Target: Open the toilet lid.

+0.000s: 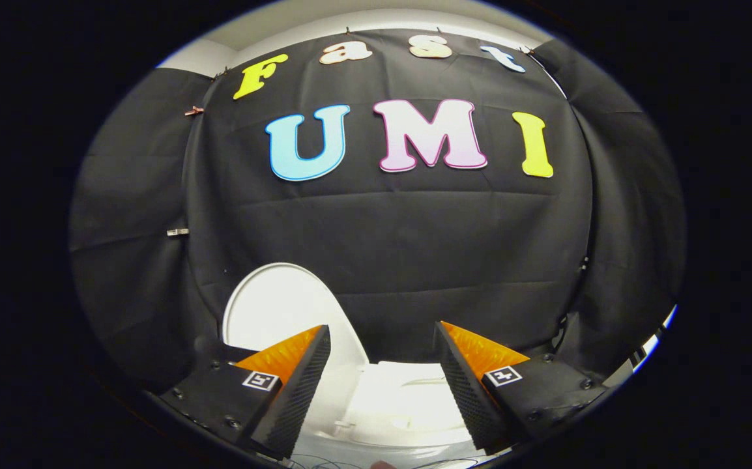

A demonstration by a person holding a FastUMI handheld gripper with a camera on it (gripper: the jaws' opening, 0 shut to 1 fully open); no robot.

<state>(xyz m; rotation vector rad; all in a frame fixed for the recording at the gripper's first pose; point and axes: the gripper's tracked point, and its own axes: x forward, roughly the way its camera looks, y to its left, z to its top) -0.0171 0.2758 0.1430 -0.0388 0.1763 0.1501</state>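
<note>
The toilet lid (pixel 278 306) stood raised and nearly upright against the black cloth wall (pixel 454 247), rising just beyond the tool's left finger (pixel 291 384). The tool (pixel 382 332) was spread wide, holding nothing. Between and below its fingers lay the white toilet body (pixel 402 404), with the right finger (pixel 474 384) apart from the lid.

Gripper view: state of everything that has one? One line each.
Lid: raised, standing upright against the black cloth wall, beyond the fingers.
Toilet: open, its white top exposed between and just ahead of the fingers.
Gripper: open, fingers wide apart, holding nothing, touching neither lid nor toilet.
</note>
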